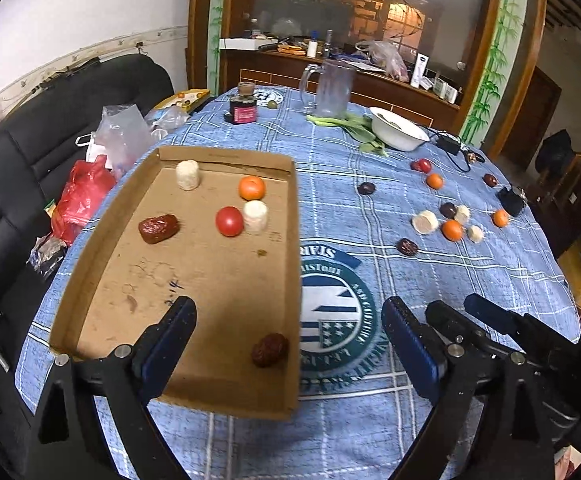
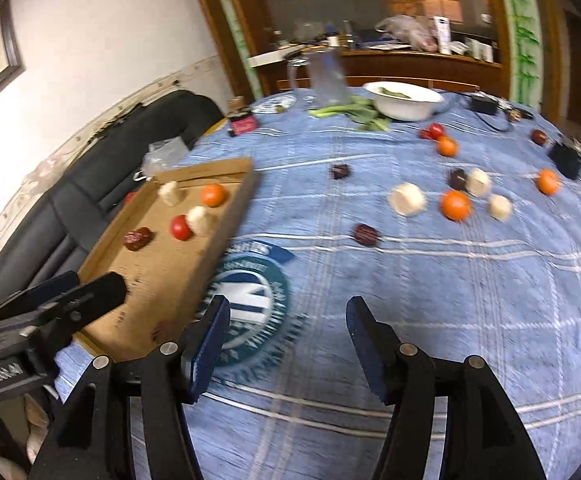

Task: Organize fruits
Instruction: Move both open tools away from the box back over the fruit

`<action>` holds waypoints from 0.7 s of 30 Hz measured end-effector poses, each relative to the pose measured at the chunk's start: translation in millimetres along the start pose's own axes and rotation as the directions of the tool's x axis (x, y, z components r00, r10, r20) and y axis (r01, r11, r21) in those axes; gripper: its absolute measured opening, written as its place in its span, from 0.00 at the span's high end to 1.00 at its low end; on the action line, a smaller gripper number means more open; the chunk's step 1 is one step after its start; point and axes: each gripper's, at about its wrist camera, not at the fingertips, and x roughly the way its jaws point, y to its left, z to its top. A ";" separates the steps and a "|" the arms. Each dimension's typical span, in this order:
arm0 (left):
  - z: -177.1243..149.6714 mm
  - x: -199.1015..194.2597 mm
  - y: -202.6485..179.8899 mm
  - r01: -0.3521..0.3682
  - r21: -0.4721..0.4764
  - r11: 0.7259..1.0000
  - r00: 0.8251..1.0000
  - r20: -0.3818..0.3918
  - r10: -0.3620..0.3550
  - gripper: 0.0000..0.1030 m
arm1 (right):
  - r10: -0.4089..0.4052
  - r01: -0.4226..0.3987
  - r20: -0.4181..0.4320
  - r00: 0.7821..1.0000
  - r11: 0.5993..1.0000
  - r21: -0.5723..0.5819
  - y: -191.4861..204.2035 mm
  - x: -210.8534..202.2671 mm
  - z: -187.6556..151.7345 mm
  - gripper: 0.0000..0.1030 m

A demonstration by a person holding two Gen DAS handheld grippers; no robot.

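Observation:
A cardboard tray (image 1: 194, 280) lies on the blue tablecloth at the left; it also shows in the right wrist view (image 2: 162, 268). In it are a tomato (image 1: 229, 221), an orange (image 1: 251, 187), two white cylinders (image 1: 187, 175) (image 1: 255, 217) and two red dates (image 1: 158, 228) (image 1: 269, 349). More fruits lie loose on the cloth at the right: oranges (image 2: 455, 205), white pieces (image 2: 406, 199), dates (image 2: 366, 234), tomatoes (image 2: 434, 131). My left gripper (image 1: 288, 340) is open and empty over the tray's near right corner. My right gripper (image 2: 286, 340) is open and empty above the cloth.
A white bowl (image 1: 398, 133), green vegetables (image 1: 350, 126), a glass jug (image 1: 332, 88) and a dark jar (image 1: 243, 109) stand at the table's far side. Black adapters (image 2: 566, 158) and a cable lie at the right. A black sofa with plastic bags (image 1: 82, 196) is left of the table.

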 end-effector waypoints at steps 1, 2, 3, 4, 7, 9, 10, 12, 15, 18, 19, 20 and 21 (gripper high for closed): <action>-1.6 -1.9 -2.8 -0.001 0.003 1.000 1.000 0.002 0.001 0.09 | -0.006 0.006 0.001 1.000 1.000 0.011 -4.7 -1.7 -0.9 0.37; -2.2 -3.7 -5.6 -0.001 0.007 1.000 1.000 0.005 0.001 0.09 | -0.010 0.010 0.002 1.000 1.000 0.027 -11.8 -4.4 -2.0 0.37; -3.0 -5.1 -7.9 -0.003 0.010 1.000 1.000 0.008 0.003 0.09 | -0.013 0.013 0.004 1.000 0.999 0.037 -16.0 -6.4 -2.6 0.37; -3.8 -6.3 -9.9 -0.005 0.013 1.000 1.000 0.009 0.005 0.09 | -0.018 0.018 0.008 1.000 0.999 0.049 -20.8 -9.3 -3.4 0.37; -6.1 -9.3 -15.6 -0.009 0.020 1.000 1.000 0.012 0.009 0.09 | -0.028 0.027 0.020 0.999 0.997 0.077 -34.3 -18.0 -6.8 0.37; -7.6 -10.1 -20.7 -0.014 0.030 0.999 1.000 0.013 0.014 0.09 | -0.033 0.030 0.028 0.999 0.995 0.092 -41.2 -23.1 -7.6 0.37; -8.7 -10.8 -23.2 -0.016 0.035 0.999 1.000 0.014 0.016 0.09 | -0.036 0.033 0.032 0.999 0.995 0.095 -43.6 -24.8 -7.6 0.37; -10.3 -11.9 -28.3 -0.020 0.048 0.999 1.000 0.017 0.019 0.09 | -0.047 0.043 0.041 0.998 0.994 0.103 -49.3 -29.3 -8.1 0.37; -11.8 -13.6 -36.8 -0.025 0.074 0.997 0.999 0.026 0.023 0.09 | -0.061 0.055 0.049 0.997 0.992 0.111 -54.6 -33.5 -8.3 0.36; -12.9 -13.6 -41.7 -0.024 0.088 0.996 0.999 0.028 0.022 0.09 | -0.066 0.058 0.058 0.996 0.990 0.131 -62.7 -37.6 -9.1 0.34; -13.1 -13.3 -43.3 -0.024 0.092 0.996 0.999 0.027 0.022 0.09 | -0.068 0.059 0.059 0.996 0.989 0.135 -65.1 -38.3 -9.7 0.34; -13.4 -12.8 -44.4 -0.025 0.095 0.995 0.999 0.026 0.022 0.09 | -0.069 0.060 0.059 0.996 0.989 0.139 -66.8 -38.2 -9.8 0.33; -13.8 -12.1 -45.9 -0.025 0.098 0.995 0.999 0.025 0.023 0.09 | -0.073 0.063 0.062 0.995 0.988 0.144 -68.9 -38.1 -9.9 0.33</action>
